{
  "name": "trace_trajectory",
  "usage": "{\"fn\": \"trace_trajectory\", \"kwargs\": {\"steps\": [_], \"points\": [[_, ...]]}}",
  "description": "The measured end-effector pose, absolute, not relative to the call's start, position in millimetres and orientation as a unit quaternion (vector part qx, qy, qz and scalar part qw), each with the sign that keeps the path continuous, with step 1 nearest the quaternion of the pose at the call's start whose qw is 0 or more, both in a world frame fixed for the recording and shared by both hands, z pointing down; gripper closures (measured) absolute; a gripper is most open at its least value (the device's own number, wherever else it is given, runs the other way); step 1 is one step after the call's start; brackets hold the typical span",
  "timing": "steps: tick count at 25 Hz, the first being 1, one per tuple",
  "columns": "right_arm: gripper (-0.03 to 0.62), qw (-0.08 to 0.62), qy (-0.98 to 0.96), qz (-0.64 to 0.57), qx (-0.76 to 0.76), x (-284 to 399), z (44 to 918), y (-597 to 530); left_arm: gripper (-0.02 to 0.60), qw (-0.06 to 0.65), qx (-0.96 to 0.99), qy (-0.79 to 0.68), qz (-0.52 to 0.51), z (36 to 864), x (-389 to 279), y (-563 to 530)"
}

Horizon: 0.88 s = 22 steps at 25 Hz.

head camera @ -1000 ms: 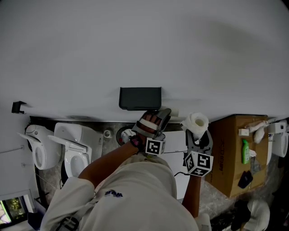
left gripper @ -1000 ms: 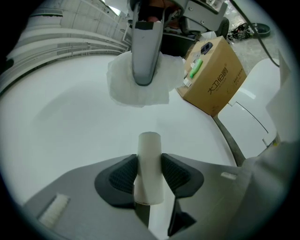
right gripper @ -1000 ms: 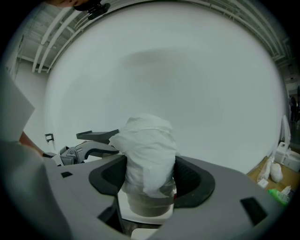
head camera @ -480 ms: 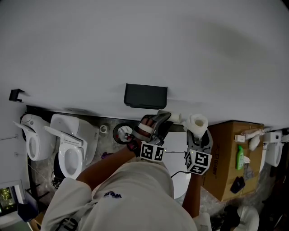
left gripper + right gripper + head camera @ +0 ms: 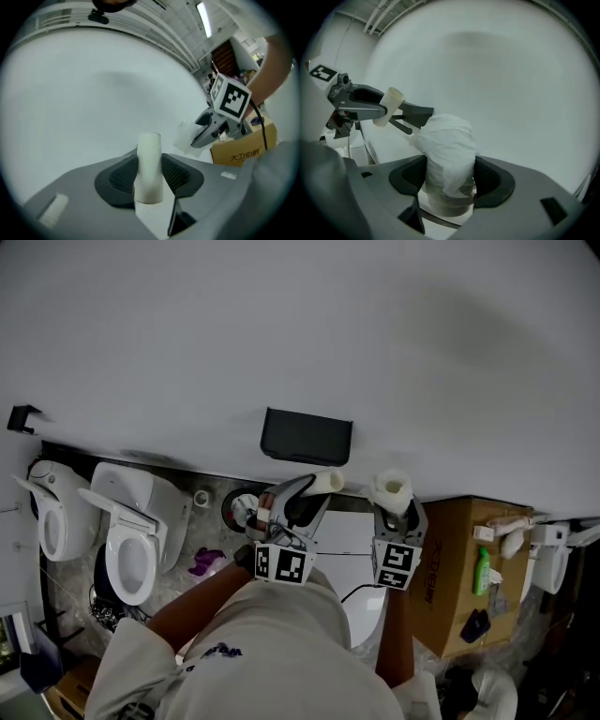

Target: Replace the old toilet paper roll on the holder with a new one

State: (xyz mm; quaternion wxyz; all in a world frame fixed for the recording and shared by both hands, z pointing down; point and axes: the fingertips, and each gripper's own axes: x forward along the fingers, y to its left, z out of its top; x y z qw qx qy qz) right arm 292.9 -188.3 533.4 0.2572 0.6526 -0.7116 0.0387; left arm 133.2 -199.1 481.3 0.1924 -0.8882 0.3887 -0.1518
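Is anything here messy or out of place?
The toilet paper roll in the right gripper looks rumpled: its outer sheets are crumpled and bunched over the top instead of wound flat. Beside a toilet lies a small purple thing, too small to identify. Otherwise nothing stands out.

Cream tube (image 5: 149, 164); white roll (image 5: 447, 145); black wall box (image 5: 307, 437); brown carton (image 5: 455, 563); green bottle (image 5: 482, 571).

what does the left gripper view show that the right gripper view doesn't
Only the left gripper view: the cardboard box and the marker cube of the right claw. Only the right gripper view: the marker cube of the left claw. Both: the cardboard tube in the left claw, the paper roll in the right claw, the white wall.
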Motion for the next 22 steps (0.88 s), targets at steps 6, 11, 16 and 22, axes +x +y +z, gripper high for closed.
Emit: {"fn": "trace_trajectory", "kwargs": {"steps": [6,11,16,22], "points": [[0.299,0.325,-0.704,-0.022,0.631,276,540,-204,0.411,0.147,-0.883,0.429,-0.126,467,75,-207],[0.299,0.485,-0.634,-0.199,0.568,261,553,-214,0.411,0.117,-0.889,0.435,-0.083,457,34,-216],[0.299,0.543,-0.601,-0.283,0.514,234,562,-217,0.411,0.082,-0.886,0.454,-0.046,458,1,-221],[0.299,0.597,-0.524,-0.385,0.471,224,562,-225,0.411,0.002,-0.882,0.471,0.025,457,-24,-223]]}}
